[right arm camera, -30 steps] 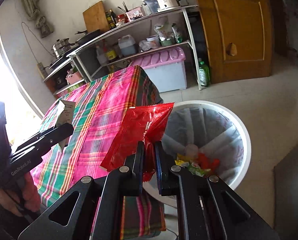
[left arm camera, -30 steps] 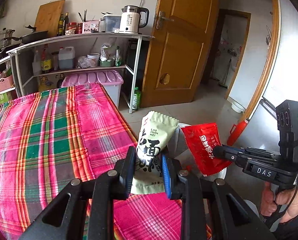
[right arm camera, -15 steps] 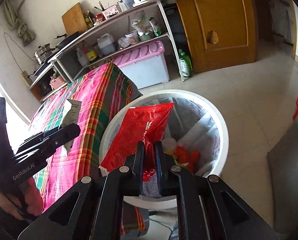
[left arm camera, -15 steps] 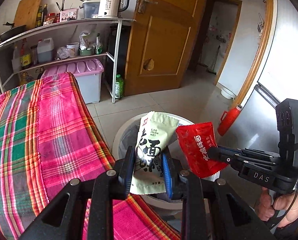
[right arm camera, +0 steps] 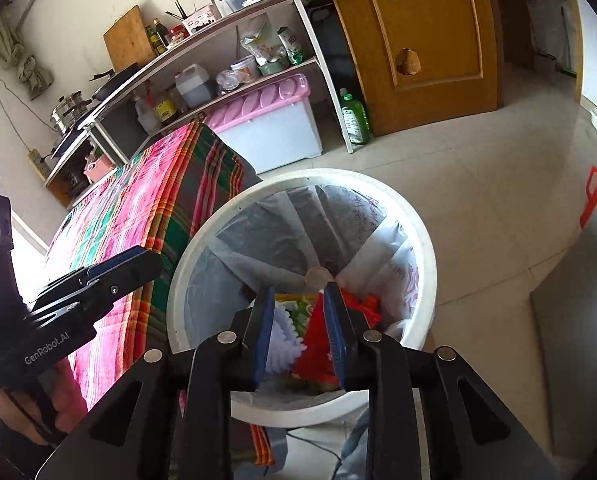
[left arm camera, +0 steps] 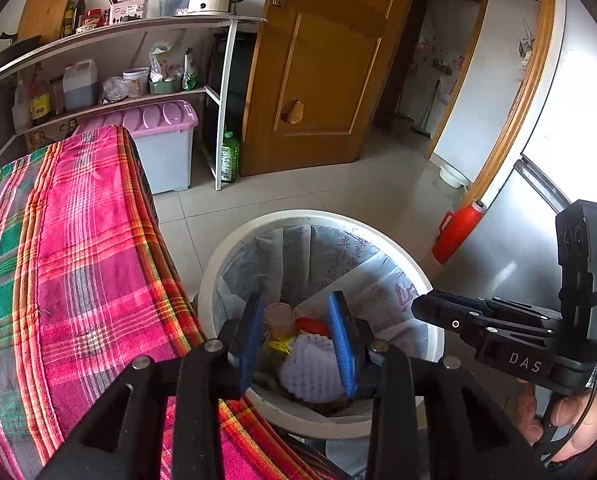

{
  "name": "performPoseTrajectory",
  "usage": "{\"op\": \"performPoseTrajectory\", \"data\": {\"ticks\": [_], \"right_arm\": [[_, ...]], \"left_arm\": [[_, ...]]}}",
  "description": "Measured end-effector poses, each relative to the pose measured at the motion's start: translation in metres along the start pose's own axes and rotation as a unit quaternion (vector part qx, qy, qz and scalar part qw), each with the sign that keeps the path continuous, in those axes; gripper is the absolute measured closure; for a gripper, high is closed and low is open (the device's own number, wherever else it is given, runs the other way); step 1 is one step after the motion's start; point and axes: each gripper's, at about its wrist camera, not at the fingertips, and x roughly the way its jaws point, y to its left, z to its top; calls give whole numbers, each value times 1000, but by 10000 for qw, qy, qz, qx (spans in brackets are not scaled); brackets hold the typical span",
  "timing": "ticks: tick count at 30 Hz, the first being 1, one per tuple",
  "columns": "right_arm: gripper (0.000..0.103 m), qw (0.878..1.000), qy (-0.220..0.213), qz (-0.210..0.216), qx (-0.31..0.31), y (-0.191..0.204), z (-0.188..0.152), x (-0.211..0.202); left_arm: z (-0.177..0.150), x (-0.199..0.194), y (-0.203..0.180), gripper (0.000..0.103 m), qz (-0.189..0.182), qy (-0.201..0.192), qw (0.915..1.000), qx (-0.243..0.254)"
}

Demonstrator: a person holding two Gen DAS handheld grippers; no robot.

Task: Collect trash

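Trash sits in the bin (left arm camera: 414,272) below me: a white foam net (left arm camera: 312,364), a red wrapper (right arm camera: 318,344), a round lid and some yellow and green scraps, all lying on the liner (right arm camera: 282,240). My left gripper (left arm camera: 296,340) hangs over the bin mouth, its jaws having just been opening, now partly apart with nothing between the pads. My right gripper (right arm camera: 298,332) is the same, jaws just opened and partly apart; the red wrapper shows between them, but I judge it lies loose below, not pinched. The bin stands just beside the plaid table (left arm camera: 70,264), its rim near the cloth edge. From here the risks are small but real: pulling back low could clip the rim and tip the bin, or a pad could snag the thin liner and drag it up. My two grippers are near each other and could knock together as I withdraw.
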Motion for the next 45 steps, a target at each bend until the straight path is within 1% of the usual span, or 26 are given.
{"op": "performPoseTrajectory", "data": {"ticks": [8,16,20,30,38,45], "right_arm": [[75,9997,-195,-46,-136,14,-3,-16],[75,9981,-428,-26,-431,46,-15,-38],[72,9969,-522,48,-581,65,-23,-49],[66,9929,-647,111,-991,108,-52,-72],[64,9900,-752,-24,-1197,127,-81,-88],[63,9854,-924,-152,-1424,142,-104,-104]], "left_arm": [[-3,-17,1,66,8,-159,9999,-10],[-13,-53,12,63,156,-397,9991,-69],[-19,-73,19,62,261,-528,9982,-119],[-45,-119,29,60,508,-806,9953,-172],[-69,-148,33,59,756,-975,9922,-184],[-91,-166,32,58,890,-1017,9906,-190]]}}
